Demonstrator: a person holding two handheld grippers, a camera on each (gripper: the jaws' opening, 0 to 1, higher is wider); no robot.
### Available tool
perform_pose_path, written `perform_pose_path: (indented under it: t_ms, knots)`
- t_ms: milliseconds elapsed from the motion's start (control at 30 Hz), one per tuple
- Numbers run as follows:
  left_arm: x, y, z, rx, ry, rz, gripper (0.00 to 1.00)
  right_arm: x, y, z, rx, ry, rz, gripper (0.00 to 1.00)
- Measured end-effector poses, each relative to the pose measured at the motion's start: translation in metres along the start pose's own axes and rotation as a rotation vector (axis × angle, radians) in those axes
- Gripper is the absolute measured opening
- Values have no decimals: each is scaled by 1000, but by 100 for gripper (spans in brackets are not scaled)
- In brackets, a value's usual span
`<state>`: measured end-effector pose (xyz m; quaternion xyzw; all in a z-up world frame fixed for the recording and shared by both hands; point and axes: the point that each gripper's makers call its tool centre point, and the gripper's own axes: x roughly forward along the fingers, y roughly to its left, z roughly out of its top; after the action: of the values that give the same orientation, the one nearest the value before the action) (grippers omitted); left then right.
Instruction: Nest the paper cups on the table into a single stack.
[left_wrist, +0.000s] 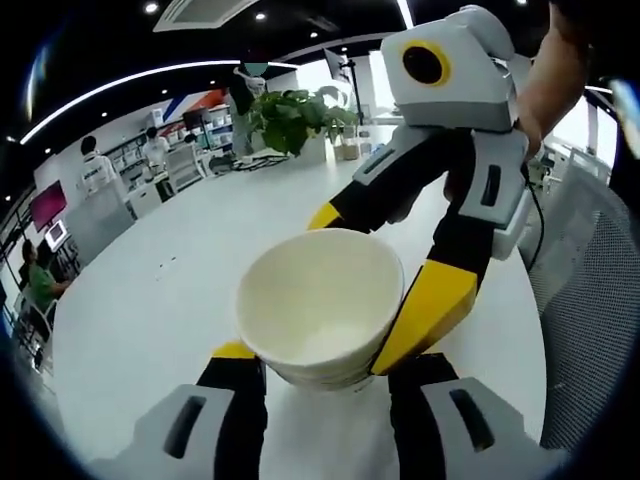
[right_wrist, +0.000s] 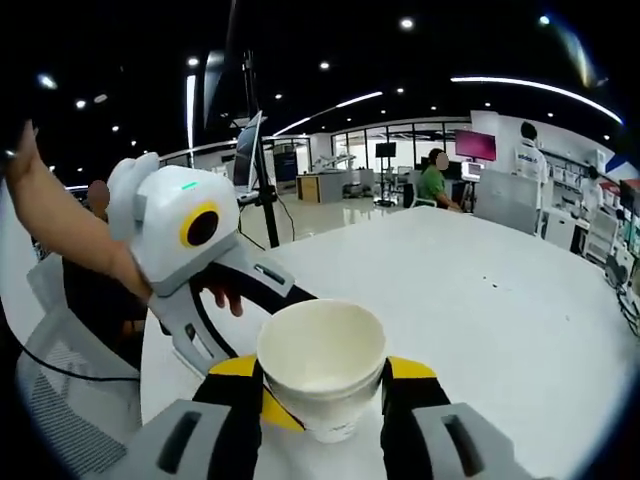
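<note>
Both the left gripper (left_wrist: 320, 375) and the right gripper (right_wrist: 325, 392) clamp the paper cup stack (left_wrist: 322, 305) from opposite sides. Gripped twice, it seems steadied for seating, near the white table's (right_wrist: 500, 290) edge.

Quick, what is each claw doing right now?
Left gripper: shut on the paper cups.
Right gripper: shut on the same cups.
</note>
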<state>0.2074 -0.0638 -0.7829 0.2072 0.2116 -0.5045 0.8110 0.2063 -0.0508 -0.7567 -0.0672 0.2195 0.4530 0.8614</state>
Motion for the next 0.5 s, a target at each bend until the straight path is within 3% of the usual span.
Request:
perform_pose_path:
  t_ms: [500]
  knots:
    - [16, 12, 2, 16, 12, -11, 47, 2, -18, 0, 13, -2, -32, 46]
